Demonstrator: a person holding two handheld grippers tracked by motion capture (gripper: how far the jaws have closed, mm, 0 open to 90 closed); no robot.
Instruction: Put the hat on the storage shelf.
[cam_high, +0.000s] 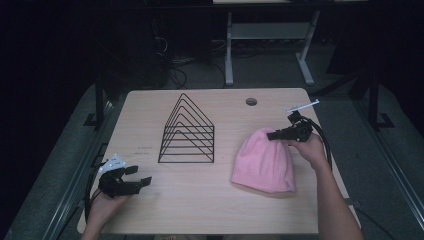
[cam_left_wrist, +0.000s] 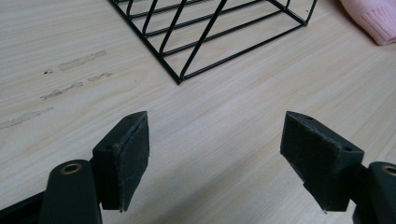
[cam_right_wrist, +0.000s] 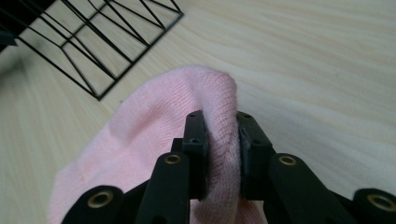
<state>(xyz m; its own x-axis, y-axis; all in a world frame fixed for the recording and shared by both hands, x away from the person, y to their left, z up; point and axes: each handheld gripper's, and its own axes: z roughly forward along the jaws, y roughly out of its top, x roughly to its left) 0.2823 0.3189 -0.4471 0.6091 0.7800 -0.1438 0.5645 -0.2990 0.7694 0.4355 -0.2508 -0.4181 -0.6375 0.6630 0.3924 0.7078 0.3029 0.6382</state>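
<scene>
A pink knit hat (cam_high: 263, 162) lies on the right half of the wooden table (cam_high: 215, 210). My right gripper (cam_high: 272, 135) is shut on the hat's top far end, and in the right gripper view a fold of the pink hat (cam_right_wrist: 140, 135) is pinched between the two black pads (cam_right_wrist: 196, 140). A black wire rack (cam_high: 187, 131) of triangular dividers stands at the table's middle. My left gripper (cam_high: 137, 176) rests near the front left corner with its jaws wide apart. In the left gripper view the left gripper (cam_left_wrist: 215, 154) has only bare wood between its pads.
A round cable hole (cam_high: 251, 101) sits in the table near the far edge. Beyond the table are a white desk frame (cam_high: 270, 45) and dark floor. The wire rack's corner (cam_left_wrist: 180, 79) lies just ahead of the left jaws, with the hat's brim (cam_left_wrist: 373, 18) at upper right.
</scene>
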